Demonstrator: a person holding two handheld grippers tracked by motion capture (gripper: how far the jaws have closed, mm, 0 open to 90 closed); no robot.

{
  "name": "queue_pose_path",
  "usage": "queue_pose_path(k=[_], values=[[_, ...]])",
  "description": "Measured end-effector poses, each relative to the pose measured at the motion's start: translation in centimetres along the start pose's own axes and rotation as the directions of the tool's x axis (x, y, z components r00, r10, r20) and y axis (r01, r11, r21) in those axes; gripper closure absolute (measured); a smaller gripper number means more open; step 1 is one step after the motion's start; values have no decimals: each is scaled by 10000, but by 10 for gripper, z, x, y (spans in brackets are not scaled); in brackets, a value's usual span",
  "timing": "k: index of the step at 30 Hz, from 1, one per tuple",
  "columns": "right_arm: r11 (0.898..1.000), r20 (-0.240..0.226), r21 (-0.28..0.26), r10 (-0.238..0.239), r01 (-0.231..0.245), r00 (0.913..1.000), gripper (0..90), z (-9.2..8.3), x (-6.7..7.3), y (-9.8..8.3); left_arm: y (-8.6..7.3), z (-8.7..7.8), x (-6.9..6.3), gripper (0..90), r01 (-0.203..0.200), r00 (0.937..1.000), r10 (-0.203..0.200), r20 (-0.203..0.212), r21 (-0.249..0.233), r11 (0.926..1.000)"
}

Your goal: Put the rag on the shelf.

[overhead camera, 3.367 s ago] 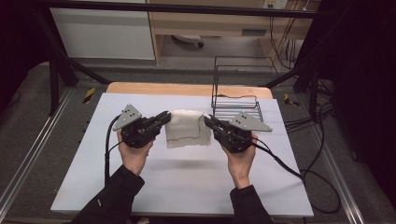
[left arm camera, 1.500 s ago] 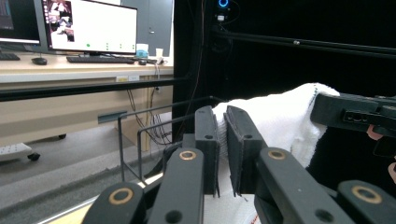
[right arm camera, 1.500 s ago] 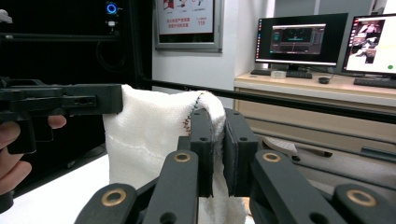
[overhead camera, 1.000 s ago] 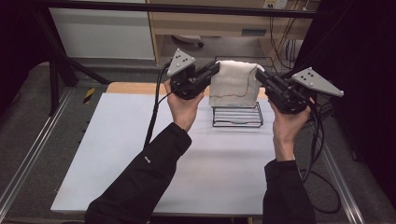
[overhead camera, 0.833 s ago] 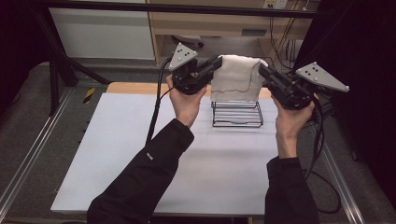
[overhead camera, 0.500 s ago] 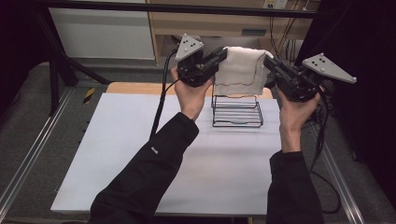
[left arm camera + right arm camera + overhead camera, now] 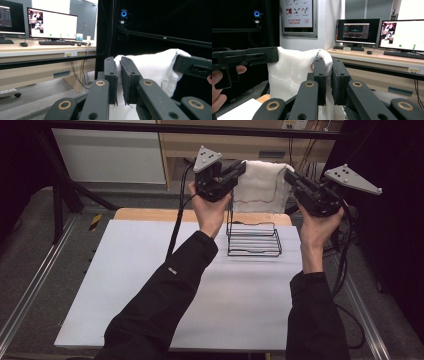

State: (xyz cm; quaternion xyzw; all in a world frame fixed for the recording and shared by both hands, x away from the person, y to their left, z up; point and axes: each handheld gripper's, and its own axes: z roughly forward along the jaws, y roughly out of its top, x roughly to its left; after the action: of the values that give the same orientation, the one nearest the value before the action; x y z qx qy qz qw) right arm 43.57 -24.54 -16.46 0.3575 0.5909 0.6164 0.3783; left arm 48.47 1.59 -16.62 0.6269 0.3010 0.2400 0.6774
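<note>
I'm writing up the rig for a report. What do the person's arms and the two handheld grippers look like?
Both arms wear long black sleeves; the left one carries a small white mark. The left gripper and right gripper are black, each topped by a grey three-cornered plate with dark dots and trailing a black cable. Each claw has two flat black jaws with brass-coloured pivot rings.

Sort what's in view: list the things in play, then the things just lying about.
In play:
left gripper
right gripper
white towel, held up by both
black wire rack

Lying about:
monitors
keyboard
mouse
wall poster
</note>
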Motion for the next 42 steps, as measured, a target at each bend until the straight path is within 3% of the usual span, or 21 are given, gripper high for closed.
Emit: queue_pose_path(k=[12,21,25,42], values=[[10000,47,-43,20,-20,10000,836,17,-10,9,15,13,6,836,-121,9997,119,-230,-101,9999],[9999,92,26,124,-124,9999,836,34,-22,11,16,27,14,836,-299,9987,299,-425,7,9996],[9998,47,105,147,-148,9999,836,41,-26,9,14,32,20,835,-143,9989,143,-457,-1,9999],[9970,115,633,445,-451,9989,834,59,-38,-8,-2,48,33,835,-451,9972,480,-582,499,9977]])
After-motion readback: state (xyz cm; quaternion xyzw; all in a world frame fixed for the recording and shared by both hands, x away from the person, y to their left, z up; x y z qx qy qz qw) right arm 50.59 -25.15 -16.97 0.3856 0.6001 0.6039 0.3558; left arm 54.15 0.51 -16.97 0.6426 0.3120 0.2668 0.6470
